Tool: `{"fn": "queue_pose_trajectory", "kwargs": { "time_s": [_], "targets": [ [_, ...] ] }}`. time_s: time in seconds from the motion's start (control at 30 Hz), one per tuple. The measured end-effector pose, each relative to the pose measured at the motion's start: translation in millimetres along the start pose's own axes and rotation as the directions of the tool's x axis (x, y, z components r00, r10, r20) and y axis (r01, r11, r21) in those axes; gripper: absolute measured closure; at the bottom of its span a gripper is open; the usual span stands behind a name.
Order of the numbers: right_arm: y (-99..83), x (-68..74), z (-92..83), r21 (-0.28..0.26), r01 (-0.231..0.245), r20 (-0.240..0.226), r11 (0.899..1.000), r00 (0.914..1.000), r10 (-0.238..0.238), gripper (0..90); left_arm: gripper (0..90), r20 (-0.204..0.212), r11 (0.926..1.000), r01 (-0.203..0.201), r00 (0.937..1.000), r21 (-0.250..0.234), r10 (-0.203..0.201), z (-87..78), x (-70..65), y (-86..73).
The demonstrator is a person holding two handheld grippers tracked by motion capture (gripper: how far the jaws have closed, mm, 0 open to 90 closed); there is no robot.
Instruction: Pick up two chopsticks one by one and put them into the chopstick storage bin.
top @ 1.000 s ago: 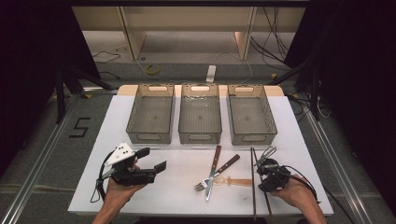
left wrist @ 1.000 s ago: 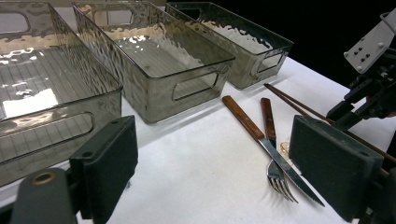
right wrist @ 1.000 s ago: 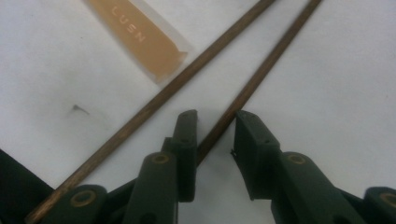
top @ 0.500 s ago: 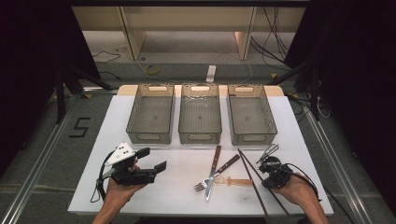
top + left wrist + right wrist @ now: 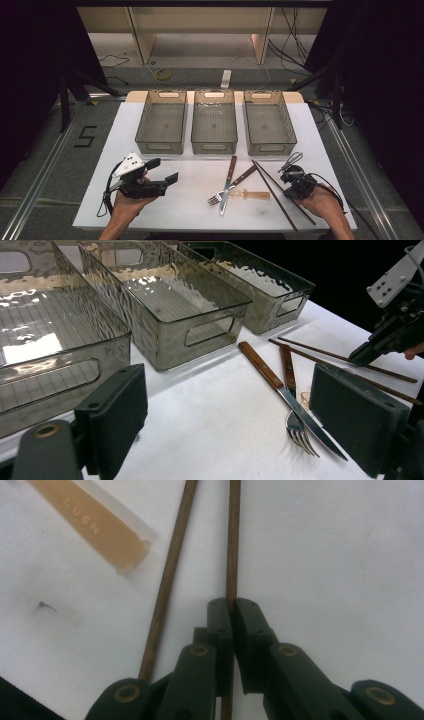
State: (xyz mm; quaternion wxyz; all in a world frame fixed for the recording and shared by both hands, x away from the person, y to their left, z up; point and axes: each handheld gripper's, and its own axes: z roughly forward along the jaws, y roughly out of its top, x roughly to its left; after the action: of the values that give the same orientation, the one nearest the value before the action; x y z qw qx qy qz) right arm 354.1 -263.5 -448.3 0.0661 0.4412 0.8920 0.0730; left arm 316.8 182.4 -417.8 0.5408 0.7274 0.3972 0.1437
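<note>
Two dark wooden chopsticks (image 5: 268,178) lie slanted on the white board at the front right. My right gripper (image 5: 287,177) is low over them. In the right gripper view its jaws (image 5: 231,605) have just been closing and are now shut on the right-hand chopstick (image 5: 233,540). The other chopstick (image 5: 170,570) lies free just to the left. My left gripper (image 5: 162,170) hovers over the front left of the board, open with nothing between its pads (image 5: 112,412). A wood-handled knife (image 5: 280,387) and fork (image 5: 295,415) lie crossed ahead of it.
Three clear grey bins (image 5: 161,148) stand side by side at the back of the white board (image 5: 200,212). A pale-handled utensil in a clear wrapper (image 5: 254,194) lies beside the fork. A small wire utensil (image 5: 291,161) rests behind the right gripper.
The chopsticks have swung from nearly straight to slanted, far tips to the left. The right gripper shifted slightly along them. The left gripper stayed put.
</note>
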Motion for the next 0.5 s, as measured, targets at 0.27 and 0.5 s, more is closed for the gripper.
{"fn": "queue_pose_trajectory", "kwargs": {
  "time_s": [0.27, 0.5],
  "targets": [
    [-1.7, -0.6, -22.7, -0.138, 0.015, 0.022, 0.99, 0.9997, -0.012, 86.1, 15.2, 0.005, 1.0, 0.004, 1.0, 0.002, -0.004, 0.4, -0.4, 0.1],
    [4.1, 9.9, -38.7, -0.272, 0.031, -0.021, 0.962, 0.9991, -0.038, 86.1, 15.2, 0.041, 0.9998, 0.018, 0.999, 0.006, -0.018, 2.4, -7.1, 1.1]
  ]
}}
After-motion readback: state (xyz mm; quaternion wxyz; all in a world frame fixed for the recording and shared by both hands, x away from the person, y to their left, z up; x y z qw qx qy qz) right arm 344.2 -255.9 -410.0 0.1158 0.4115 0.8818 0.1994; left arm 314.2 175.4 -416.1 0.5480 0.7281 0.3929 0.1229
